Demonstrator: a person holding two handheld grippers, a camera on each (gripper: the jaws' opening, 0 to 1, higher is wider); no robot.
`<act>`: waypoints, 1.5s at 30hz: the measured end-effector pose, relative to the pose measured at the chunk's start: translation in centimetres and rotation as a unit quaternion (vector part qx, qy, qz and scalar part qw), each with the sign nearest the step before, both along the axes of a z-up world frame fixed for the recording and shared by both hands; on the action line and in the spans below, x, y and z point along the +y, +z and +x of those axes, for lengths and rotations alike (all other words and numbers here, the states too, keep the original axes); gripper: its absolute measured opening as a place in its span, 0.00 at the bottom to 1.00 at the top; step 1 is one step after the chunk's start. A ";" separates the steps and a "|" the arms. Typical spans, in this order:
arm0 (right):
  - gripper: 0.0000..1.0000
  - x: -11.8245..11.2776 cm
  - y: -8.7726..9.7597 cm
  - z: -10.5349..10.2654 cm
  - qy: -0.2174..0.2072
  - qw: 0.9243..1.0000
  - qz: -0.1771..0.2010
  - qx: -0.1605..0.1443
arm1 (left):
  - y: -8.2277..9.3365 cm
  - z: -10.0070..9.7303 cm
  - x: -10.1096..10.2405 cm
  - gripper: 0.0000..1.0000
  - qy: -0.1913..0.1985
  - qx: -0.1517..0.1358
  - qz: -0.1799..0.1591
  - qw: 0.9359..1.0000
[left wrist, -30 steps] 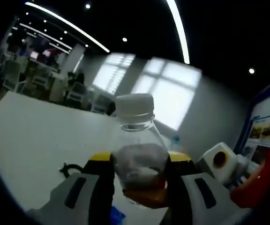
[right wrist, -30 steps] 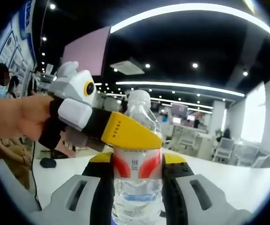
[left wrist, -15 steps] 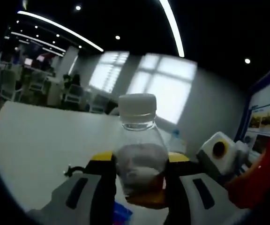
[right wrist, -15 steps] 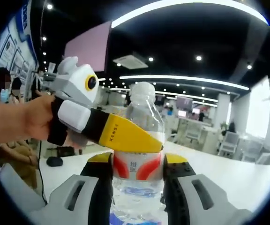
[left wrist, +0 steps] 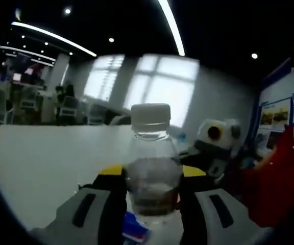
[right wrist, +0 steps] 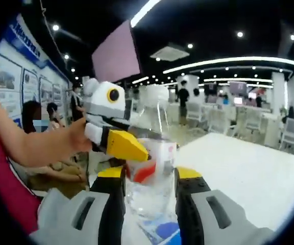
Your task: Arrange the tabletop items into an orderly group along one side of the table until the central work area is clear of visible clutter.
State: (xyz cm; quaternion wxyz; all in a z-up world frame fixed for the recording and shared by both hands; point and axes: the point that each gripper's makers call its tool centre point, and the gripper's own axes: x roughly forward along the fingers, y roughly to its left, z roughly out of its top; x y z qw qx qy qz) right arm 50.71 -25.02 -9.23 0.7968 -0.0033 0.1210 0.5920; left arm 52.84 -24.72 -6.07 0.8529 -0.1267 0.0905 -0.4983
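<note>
Right gripper [left wrist: 216, 148] shifted from lower right toward centre right in left gripper view, left gripper [left wrist: 152, 191] clamping white-capped bottle [left wrist: 151, 168] at frame centre, right gripper clenching labelled water bottle [right wrist: 154, 168] lower centre, white table [right wrist: 249, 168] behind.

Both views are dim and motion-blurred; ceiling strip lights [left wrist: 170, 25] and bright far windows [left wrist: 162, 89] glare, edges bending strongly.

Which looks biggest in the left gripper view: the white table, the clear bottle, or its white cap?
Largest to smallest, as they look:
1. white table
2. clear bottle, though nearness to the camera enlarges it
3. white cap
</note>
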 end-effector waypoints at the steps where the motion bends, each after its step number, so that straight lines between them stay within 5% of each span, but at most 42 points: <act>1: 0.41 0.2 0.2 -0.2 0.019 1.000 0.007 -0.001 | 0.2 -0.2 0.2 0.37 -0.007 -0.005 -0.001 1.000; 2: 0.44 0.6 0.3 -1.0 0.047 0.998 0.020 0.030 | 0.3 -0.3 0.5 0.37 -0.012 -0.008 -0.003 1.000; 5: 0.53 1.6 0.6 -1.9 0.106 0.992 0.031 0.053 | 0.8 -1.2 0.9 0.37 -0.043 -0.022 -0.012 0.999; 9: 0.57 2.9 0.8 -3.4 0.168 0.984 0.032 0.054 | 0.9 -2.0 1.4 0.37 -0.071 -0.031 -0.013 0.997; 14: 0.50 4.7 0.0 -3.5 0.193 0.980 -0.001 0.046 | 0.9 -2.9 1.5 0.37 -0.090 -0.043 -0.012 0.995; 24: 0.38 7.4 -0.9 -1.5 0.226 0.973 -0.005 0.048 | 0.2 -1.7 3.2 0.37 -0.095 -0.053 -0.017 0.994; 29: 0.37 8.9 -2.1 0.6 0.237 0.971 -0.011 -0.003 | -1.0 -0.1 4.5 0.37 -0.089 -0.088 0.021 0.992; 33: 0.36 9.8 -3.5 2.3 0.240 0.971 -0.012 -0.011 | -2.2 1.4 5.2 0.38 -0.088 -0.089 0.033 0.992; 39: 0.36 10.9 -6.5 4.8 0.234 0.971 -0.019 -0.055 | -5.3 3.6 6.0 0.38 -0.097 -0.122 0.086 0.984; 45: 0.36 12.0 -9.8 6.6 0.224 0.971 -0.026 -0.078 | -9.1 5.2 7.2 0.39 -0.107 -0.121 0.133 0.978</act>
